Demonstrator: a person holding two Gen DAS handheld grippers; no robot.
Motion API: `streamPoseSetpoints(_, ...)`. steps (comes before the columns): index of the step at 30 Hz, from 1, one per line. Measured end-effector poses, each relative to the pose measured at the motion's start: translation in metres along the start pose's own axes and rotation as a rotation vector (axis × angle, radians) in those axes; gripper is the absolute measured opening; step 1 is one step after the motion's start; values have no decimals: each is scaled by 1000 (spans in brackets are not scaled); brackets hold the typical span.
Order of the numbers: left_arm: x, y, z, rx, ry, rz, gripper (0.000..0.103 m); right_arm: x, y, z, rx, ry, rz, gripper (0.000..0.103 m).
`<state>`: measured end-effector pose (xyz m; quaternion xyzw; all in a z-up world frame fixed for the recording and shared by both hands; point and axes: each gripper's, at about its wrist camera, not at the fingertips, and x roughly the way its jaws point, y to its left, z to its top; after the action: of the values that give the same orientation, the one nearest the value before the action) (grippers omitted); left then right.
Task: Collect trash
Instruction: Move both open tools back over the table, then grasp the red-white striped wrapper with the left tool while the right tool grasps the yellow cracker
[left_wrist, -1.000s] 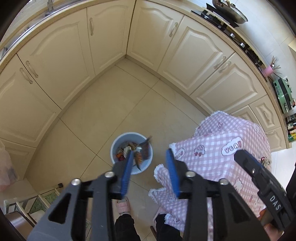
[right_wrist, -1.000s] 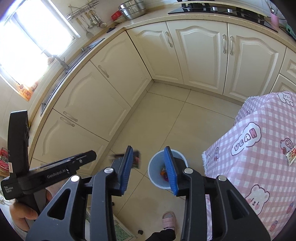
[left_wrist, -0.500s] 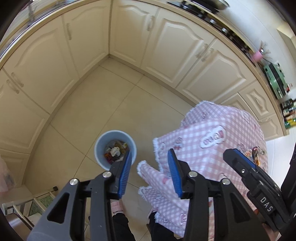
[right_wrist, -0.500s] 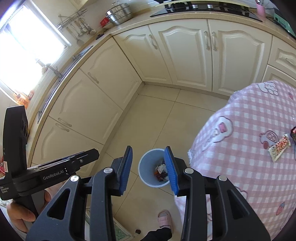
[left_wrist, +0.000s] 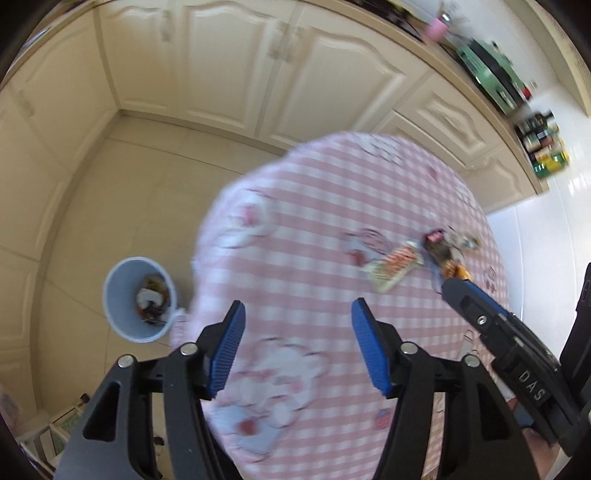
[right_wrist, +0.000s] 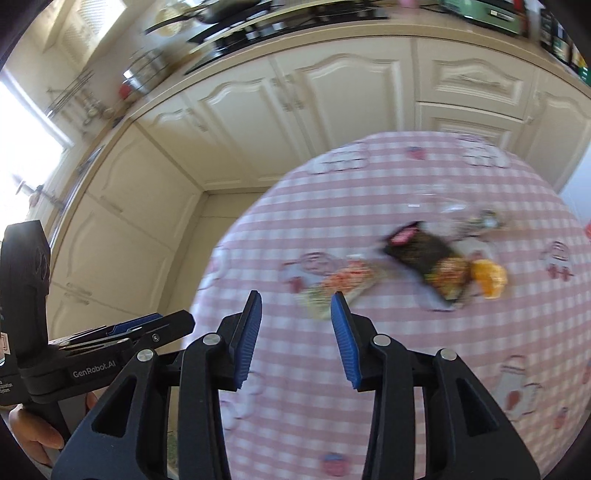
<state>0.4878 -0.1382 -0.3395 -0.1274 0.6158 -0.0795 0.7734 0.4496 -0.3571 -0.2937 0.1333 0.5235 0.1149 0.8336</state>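
A light blue bin (left_wrist: 138, 299) with several pieces of trash in it stands on the floor left of the table. Trash lies on the pink checked tablecloth (left_wrist: 314, 229): a flat orange-and-green wrapper (left_wrist: 393, 267) (right_wrist: 340, 284), a dark snack packet (right_wrist: 424, 256) (left_wrist: 437, 247), an orange piece (right_wrist: 489, 282) and a crumpled clear wrapper (right_wrist: 480, 218). My left gripper (left_wrist: 297, 343) is open and empty over the table's near part. My right gripper (right_wrist: 295, 325) is open and empty, just short of the orange-and-green wrapper. Both views are blurred.
Cream cabinets (left_wrist: 229, 66) run around the room, with a hob, pans and a green appliance (left_wrist: 495, 70) on the counter. Jars (left_wrist: 545, 144) stand at the far right. The beige tiled floor (left_wrist: 122, 192) lies between table and cabinets.
Both grippers have swung right from above the bin to above the table. The left gripper's jaws have opened wider. The table trash has come into both views.
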Motion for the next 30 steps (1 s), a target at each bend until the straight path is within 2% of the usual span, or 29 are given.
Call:
streamPoseSetpoints(6, 43, -51, 2, 26, 34, -4, 59, -11, -85, 2, 92, -9, -97, 41)
streamPoseSetpoints(11, 72, -70, 8, 29, 62, 20, 59, -2, -127, 3, 132, 16, -122, 44)
streamPoseSetpoints(16, 90, -73, 12, 17, 63, 42, 59, 18, -137, 3, 116, 49, -128, 44)
streamPoseSetpoints(20, 95, -78, 15, 37, 35, 60, 59, 32, -142, 3, 73, 73, -161, 44)
streamPoseSetpoints(24, 98, -86, 18, 73, 15, 80, 59, 36, -138, 4, 21, 59, -189, 41)
streamPoseSetpoints(26, 100, -94, 18, 115, 9, 95, 50, 38, -139, 4, 14, 57, -196, 33)
streamPoseSetpoints(28, 103, -101, 19, 150, 5, 123, 34, 38, -140, 4, 15, 57, -191, 32)
streamPoseSetpoints(30, 103, -104, 18, 181, 14, 144, 26, 36, -141, 4, 19, 54, -190, 32)
